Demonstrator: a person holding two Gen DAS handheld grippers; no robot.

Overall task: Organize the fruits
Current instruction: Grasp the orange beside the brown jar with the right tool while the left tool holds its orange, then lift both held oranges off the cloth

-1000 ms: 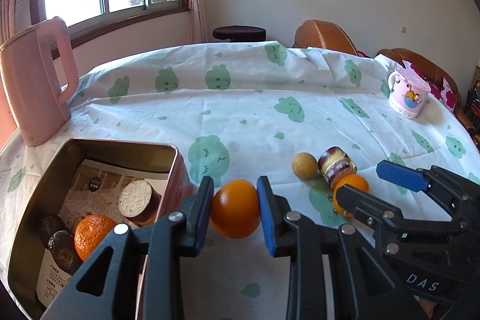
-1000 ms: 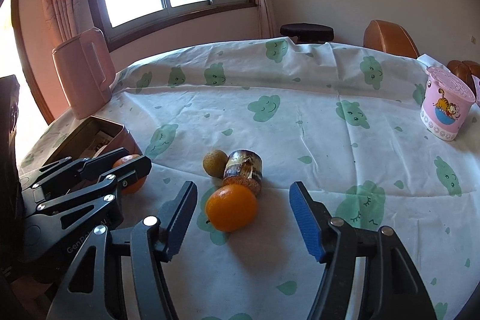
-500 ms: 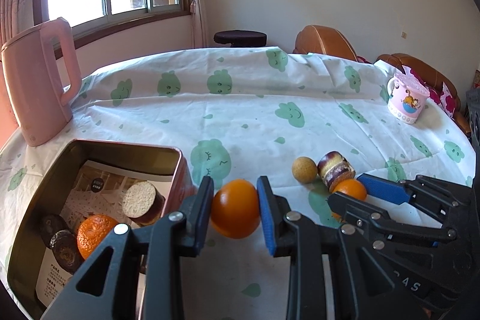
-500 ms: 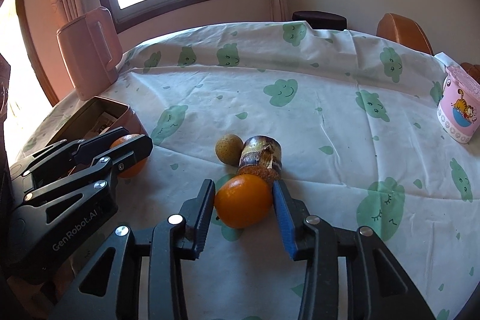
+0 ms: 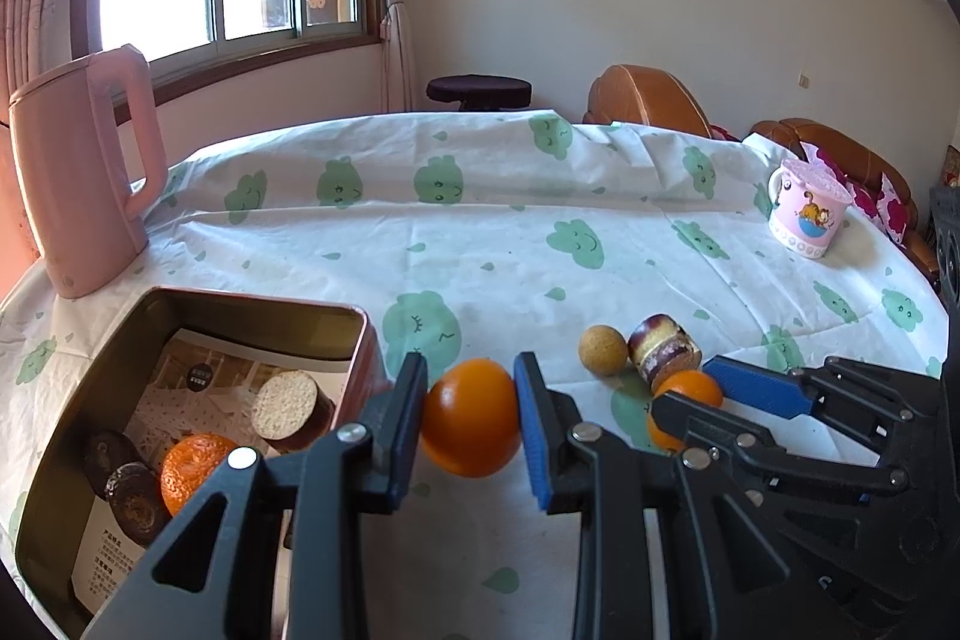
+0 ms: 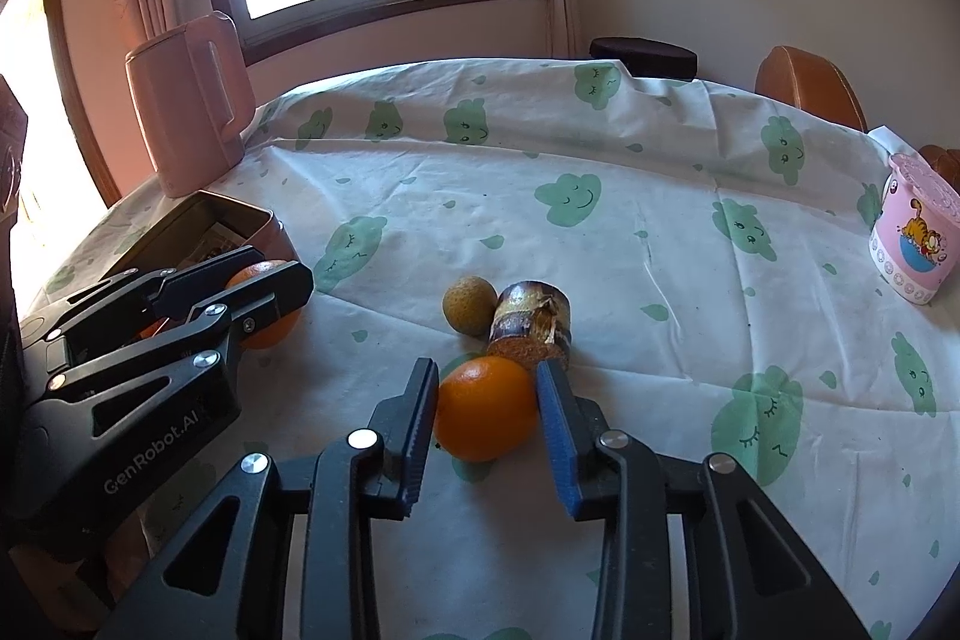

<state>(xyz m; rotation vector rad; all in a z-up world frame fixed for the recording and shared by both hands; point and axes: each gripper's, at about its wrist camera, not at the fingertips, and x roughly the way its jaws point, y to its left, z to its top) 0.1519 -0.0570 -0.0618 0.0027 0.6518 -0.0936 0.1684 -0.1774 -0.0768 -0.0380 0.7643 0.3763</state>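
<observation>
In the tin (image 5: 360, 316): a mandarin (image 5: 192, 469) and dark round pieces (image 5: 129, 484).

Pink kettle (image 5: 78, 172), green-clouded white tablecloth (image 5: 510, 232)

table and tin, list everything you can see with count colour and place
oranges: 3, orange; one in the left gripper, one in the right gripper, one in the tin
tin: 1, pinkish outside, near left of table
brown round pieces: 3, dark brown, in the tin; one has a pale cut top
small round fruit: 1, tan, mid table
cut brown chunk: 1, brown, touching the right gripper's orange
jug: 1, pink, far left
mug: 1, pink with cartoon cat, far right
tablecloth: 1, white with green clouds
stool: 1, dark, behind the table
left gripper: black, blue pads, shut on an orange
right gripper: black, blue pads, shut on an orange
</observation>
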